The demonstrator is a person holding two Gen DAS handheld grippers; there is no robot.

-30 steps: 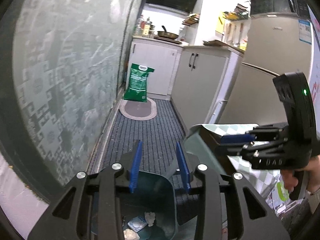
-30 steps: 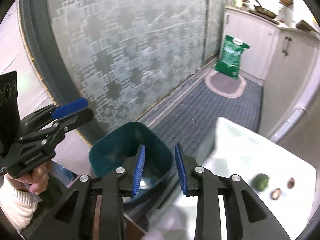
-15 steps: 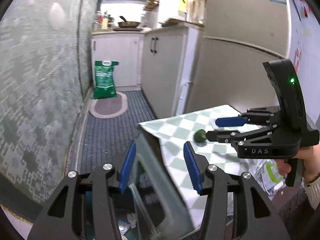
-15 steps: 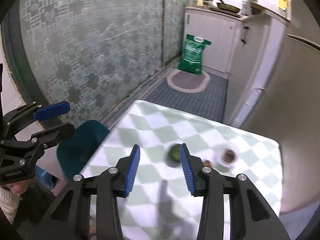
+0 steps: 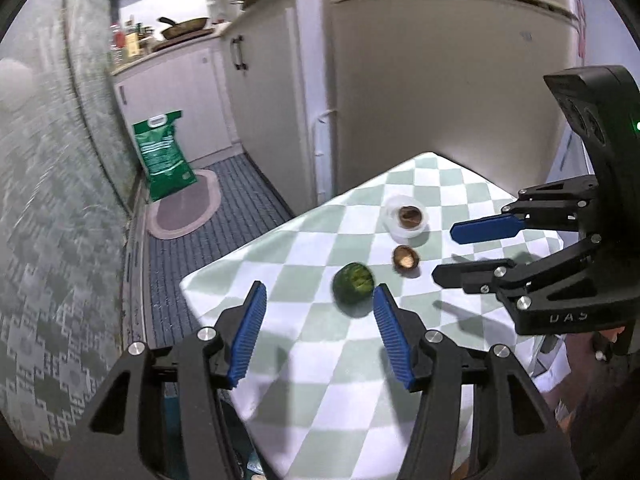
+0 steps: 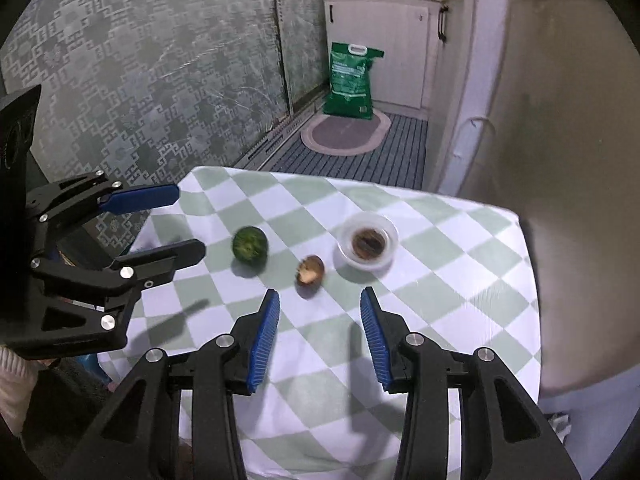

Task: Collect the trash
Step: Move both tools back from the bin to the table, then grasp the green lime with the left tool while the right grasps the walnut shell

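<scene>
A crumpled green ball point(image 5: 354, 283) point(image 6: 249, 247), a brown nutshell piece point(image 5: 406, 258) point(image 6: 310, 269) and a clear plastic cup with brown scraps point(image 5: 407, 220) point(image 6: 368, 245) lie on the green-and-white checked table point(image 5: 320, 380) point(image 6: 440, 320). My left gripper point(image 5: 318, 332) point(image 6: 182, 222) is open and empty, just short of the green ball. My right gripper point(image 6: 318, 336) point(image 5: 460, 250) is open and empty, above the table just short of the nutshell. The trash bin is almost hidden below the table's left edge.
A refrigerator point(image 5: 440, 80) stands behind the table. White cabinets point(image 5: 192, 100), a green bag point(image 5: 164, 152) point(image 6: 352, 80) and an oval mat point(image 6: 346, 134) are on the striped floor beyond. A patterned glass wall point(image 6: 140, 80) runs along the left.
Both grippers swung up from the teal bin to the table. The bin has dropped out of view and the trash on the table now lies just ahead of both grippers.
</scene>
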